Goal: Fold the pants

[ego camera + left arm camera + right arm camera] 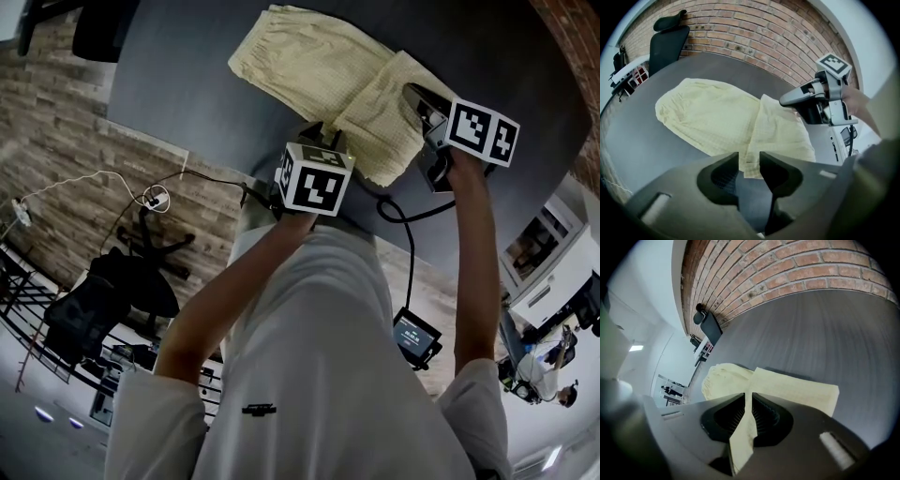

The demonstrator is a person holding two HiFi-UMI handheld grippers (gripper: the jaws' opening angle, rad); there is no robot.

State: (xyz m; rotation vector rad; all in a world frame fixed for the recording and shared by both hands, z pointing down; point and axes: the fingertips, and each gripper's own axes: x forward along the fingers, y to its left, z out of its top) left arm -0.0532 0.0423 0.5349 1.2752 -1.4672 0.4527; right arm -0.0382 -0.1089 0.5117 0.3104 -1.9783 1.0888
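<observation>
Pale yellow pants (314, 61) lie on a round dark grey table (187, 75), one leg (389, 117) doubled over toward the near edge. In the left gripper view my left gripper (749, 157) is open, and the folded leg's near hem corner (751, 169) lies flat just at its jaw tips, unpinched. In the head view, the left gripper (319, 141) sits at the near hem. My right gripper (748, 397) is shut on a fold of the pants (797, 390), a strip of cloth running back between the jaws. It holds the leg's right edge (422, 103) and shows in the left gripper view too (806, 96).
A brick wall (754, 33) and a black office chair (668, 40) stand behind the table. On the floor below are a power strip with cables (155, 199), a black chair (122, 281) and a small screen device (415, 336) hanging on a cable.
</observation>
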